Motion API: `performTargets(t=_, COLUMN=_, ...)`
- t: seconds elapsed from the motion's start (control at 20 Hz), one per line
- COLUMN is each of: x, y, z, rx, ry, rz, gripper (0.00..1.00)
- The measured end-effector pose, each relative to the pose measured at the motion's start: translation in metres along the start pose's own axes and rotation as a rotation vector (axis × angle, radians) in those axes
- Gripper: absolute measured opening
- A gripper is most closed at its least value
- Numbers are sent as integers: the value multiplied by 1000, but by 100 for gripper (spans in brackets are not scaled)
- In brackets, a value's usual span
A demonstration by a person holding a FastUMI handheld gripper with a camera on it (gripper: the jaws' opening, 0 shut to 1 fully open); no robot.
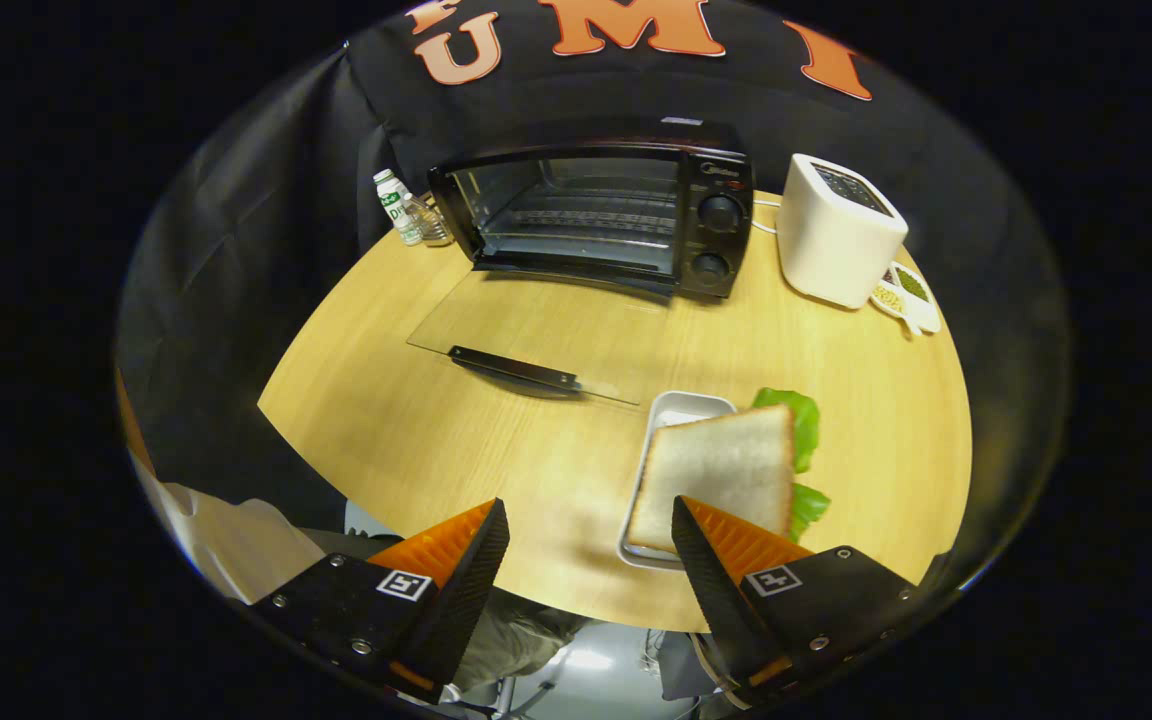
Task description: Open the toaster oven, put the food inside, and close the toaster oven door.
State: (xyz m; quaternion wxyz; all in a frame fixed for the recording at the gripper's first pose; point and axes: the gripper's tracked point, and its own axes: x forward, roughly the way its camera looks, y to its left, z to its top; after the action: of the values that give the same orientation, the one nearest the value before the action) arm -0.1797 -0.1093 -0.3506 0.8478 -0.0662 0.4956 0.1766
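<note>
Hand-held gripper point(591, 545), fingers spread wide apart, nothing between them, tips angled forward

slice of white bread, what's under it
The slice of white bread lies on a white rectangular tray, with green lettuce leaves poking out beside it. Whatever else sits on the tray beneath it is covered. The open gripper hovers in front, holding nothing.

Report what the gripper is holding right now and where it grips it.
Nothing is held: the gripper is open, fingers spread above the table edge, with the bread slice on its tray just ahead of the right finger.
</note>
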Motion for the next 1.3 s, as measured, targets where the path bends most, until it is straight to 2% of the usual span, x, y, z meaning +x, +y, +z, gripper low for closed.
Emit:
performTargets(t=0.15, x=-15, y=-34, z=0, rx=18, ry=50, rz=-10, gripper=98)
performTargets(t=0.4, x=-24, y=-83, z=11, rx=159, ry=63, rz=-13, gripper=98)
performTargets(t=0.65, x=-2, y=-101, z=9, rx=389, ry=101, rz=65, gripper=99)
performTargets(t=0.85, x=24, y=-99, z=-1, rx=445, ry=159, rz=103, gripper=99)
performTargets(t=0.95, x=35, y=-89, z=-3, rx=465, ry=182, rz=134, gripper=95)
performTargets(t=1.05, x=45, y=-87, z=-8, rx=468, ry=201, rz=128, gripper=84)
performTargets(t=1.1, x=47, y=-89, z=-11, rx=464, ry=208, rz=115, gripper=74)
performTargets(t=1.15, x=48, y=-87, z=-11, rx=481, ry=209, rz=121, gripper=70)
performTargets(t=1.2, x=47, y=-83, z=-9, rx=509, ry=206, rz=137, gripper=59)
performTargets(t=1.3, x=46, y=-82, z=-7, rx=537, ry=193, rz=134, gripper=45)
